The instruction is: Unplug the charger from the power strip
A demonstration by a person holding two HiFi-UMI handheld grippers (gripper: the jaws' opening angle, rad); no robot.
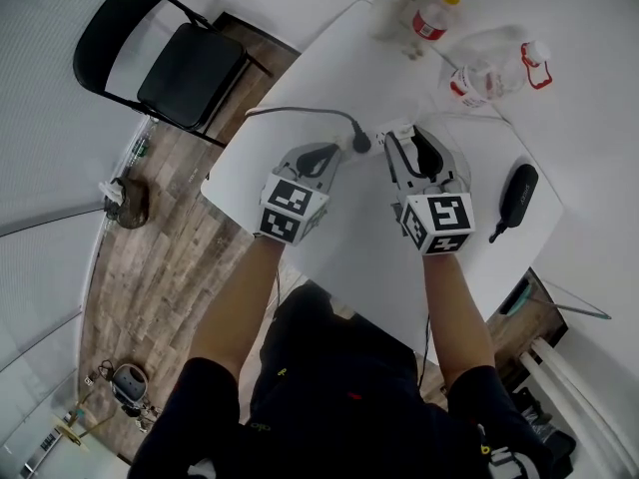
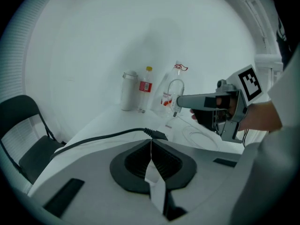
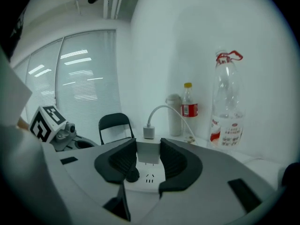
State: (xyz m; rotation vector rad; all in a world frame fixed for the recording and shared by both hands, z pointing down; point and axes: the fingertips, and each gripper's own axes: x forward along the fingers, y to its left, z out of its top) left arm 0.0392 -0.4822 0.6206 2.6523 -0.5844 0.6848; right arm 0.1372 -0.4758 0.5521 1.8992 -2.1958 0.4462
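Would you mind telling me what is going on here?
A person works two grippers at a white table. The right gripper has its jaws closed on the white cube-shaped charger over the white power strip; whether it is free of the socket I cannot tell. The left gripper, jaws together, sits by the strip's black cable.
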